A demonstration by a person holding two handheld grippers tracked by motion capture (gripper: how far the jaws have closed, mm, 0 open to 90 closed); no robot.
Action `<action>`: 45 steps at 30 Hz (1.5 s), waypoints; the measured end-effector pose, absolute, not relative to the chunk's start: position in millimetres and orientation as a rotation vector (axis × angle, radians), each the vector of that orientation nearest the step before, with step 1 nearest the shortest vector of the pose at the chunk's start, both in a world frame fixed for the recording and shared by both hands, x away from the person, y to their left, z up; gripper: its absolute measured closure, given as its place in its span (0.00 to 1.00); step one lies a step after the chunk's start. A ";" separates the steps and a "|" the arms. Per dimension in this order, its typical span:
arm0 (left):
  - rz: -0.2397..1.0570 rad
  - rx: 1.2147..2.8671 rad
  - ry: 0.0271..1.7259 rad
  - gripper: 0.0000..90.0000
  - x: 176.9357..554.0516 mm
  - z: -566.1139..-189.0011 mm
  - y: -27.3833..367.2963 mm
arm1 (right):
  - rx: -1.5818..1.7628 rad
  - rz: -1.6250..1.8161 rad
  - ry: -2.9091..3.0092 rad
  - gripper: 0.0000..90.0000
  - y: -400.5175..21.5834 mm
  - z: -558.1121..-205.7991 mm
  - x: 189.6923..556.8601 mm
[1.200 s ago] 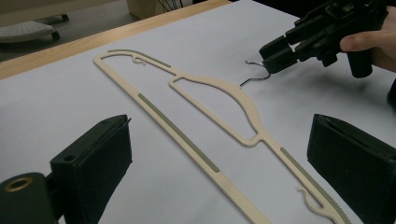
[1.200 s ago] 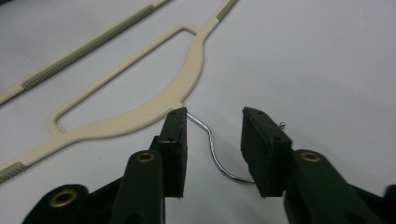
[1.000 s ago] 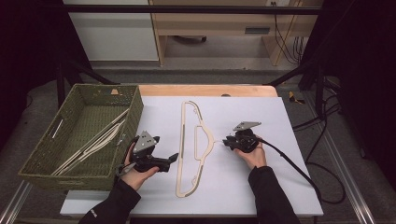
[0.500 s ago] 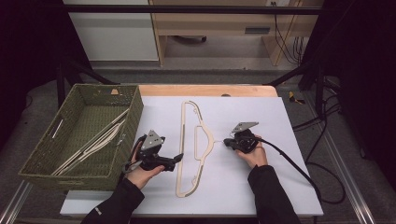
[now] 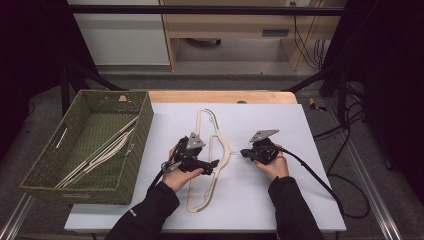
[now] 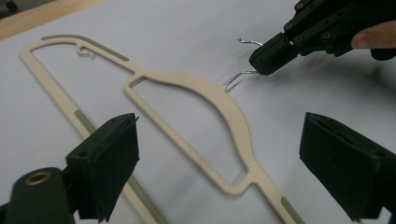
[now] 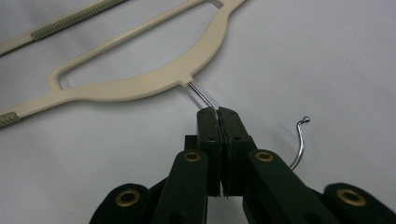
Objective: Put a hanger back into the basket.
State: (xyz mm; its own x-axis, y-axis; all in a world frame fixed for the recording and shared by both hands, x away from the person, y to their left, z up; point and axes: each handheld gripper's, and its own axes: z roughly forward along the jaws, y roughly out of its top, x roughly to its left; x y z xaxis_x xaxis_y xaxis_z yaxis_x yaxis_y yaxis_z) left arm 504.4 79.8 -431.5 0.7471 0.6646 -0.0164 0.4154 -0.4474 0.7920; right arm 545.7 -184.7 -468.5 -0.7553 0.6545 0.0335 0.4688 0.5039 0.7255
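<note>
Right gripper (image 7: 218, 114): level, low over the table, jaws clamped on the hook (image 7: 201, 97).
Left gripper (image 6: 219, 154): jaws apart, just closing slightly, straddling the hanger (image 6: 196, 88) body.
Hanger: flat, mid-table (image 5: 310, 200).
Writing: none legible.

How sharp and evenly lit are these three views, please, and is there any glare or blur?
High view: bright white table, dark surroundings, slightly soft. Left gripper view: hanger sharp, near pads a little blurred. Right gripper view: right gripper crisp on the metal hook, which glints; soft shadows.
</note>
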 end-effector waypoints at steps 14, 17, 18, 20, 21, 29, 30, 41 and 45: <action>0.306 2.217 0.824 0.45 525.0 -458.0 40.5 | 0.932 1.112 2.490 0.99 -183.0 -457.0 540.9; 0.290 2.236 0.821 0.51 526.4 -461.0 34.7 | 0.917 1.107 2.489 0.99 -182.4 -454.5 540.0; 0.284 2.248 0.818 0.54 526.7 -461.3 33.6 | 0.920 1.115 2.483 0.99 -182.2 -453.3 539.4; 0.272 2.261 0.824 0.59 527.8 -463.1 29.8 | 0.922 1.125 2.483 0.99 -182.2 -451.8 538.9; 0.267 2.254 0.832 0.61 528.3 -464.1 28.2 | 0.915 1.116 2.488 0.99 -182.8 -451.1 538.7; 0.279 2.303 0.888 0.71 531.0 -469.0 22.8 | 0.918 1.094 2.478 1.00 -180.7 -448.3 536.5; 0.285 2.300 0.887 0.71 530.2 -468.9 22.3 | 0.914 1.114 2.478 1.00 -180.7 -446.9 536.0; 0.309 2.283 0.964 0.80 528.5 -463.6 29.2 | 0.867 1.206 2.442 0.93 -181.0 -439.6 532.7; 0.318 2.254 0.978 0.80 526.3 -455.7 36.1 | 0.872 1.272 2.399 0.77 -182.9 -433.7 529.6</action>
State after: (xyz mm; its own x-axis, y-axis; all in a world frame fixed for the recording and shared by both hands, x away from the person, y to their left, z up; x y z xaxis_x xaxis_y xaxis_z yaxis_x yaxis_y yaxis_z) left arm 526.3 36.1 -455.7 0.6918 0.7212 -0.0350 0.5632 -0.5087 0.6512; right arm 529.6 -182.9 -433.7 -0.7754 0.6308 0.0271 0.3763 0.4272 0.8221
